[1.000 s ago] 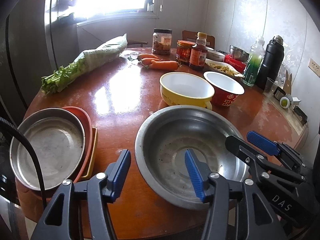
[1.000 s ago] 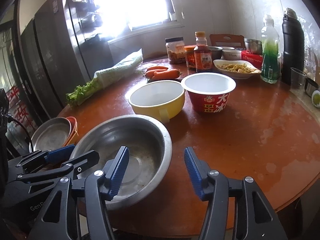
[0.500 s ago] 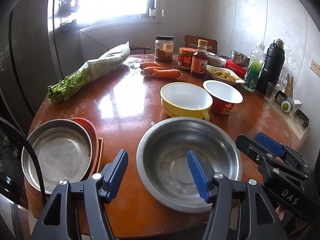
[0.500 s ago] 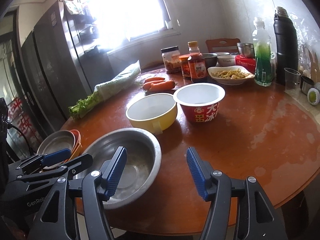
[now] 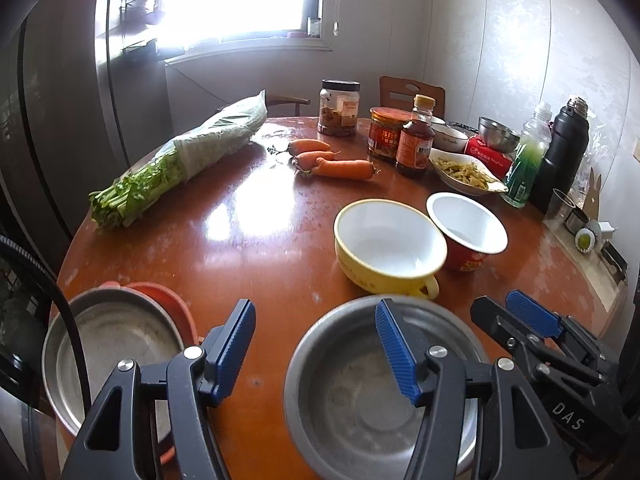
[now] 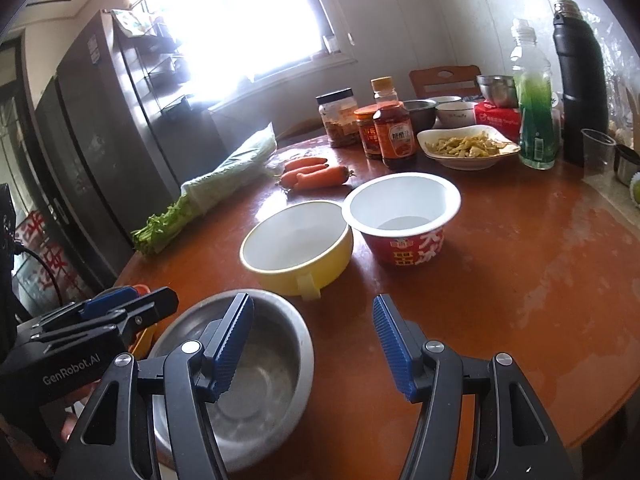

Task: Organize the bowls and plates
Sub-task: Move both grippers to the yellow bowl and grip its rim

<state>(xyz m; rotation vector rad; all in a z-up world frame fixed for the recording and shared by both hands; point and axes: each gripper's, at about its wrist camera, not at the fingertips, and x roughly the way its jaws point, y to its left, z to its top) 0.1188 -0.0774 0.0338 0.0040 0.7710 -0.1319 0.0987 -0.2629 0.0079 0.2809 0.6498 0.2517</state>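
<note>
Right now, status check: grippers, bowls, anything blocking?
Left gripper open, empty; right gripper open, empty. Steel bowl untouched on table edge, yellow bowl and red bowl just beyond. Plate stack at left. Path unobstructed.

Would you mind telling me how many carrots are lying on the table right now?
3. The carrots lie together mid-table, behind the yellow bowl: one farthest back, one in the middle, and the longest nearest. More could hide behind them.

Three carrots (image 5: 344,168); two jars (image 5: 339,107); two bottles (image 5: 415,142).
</note>
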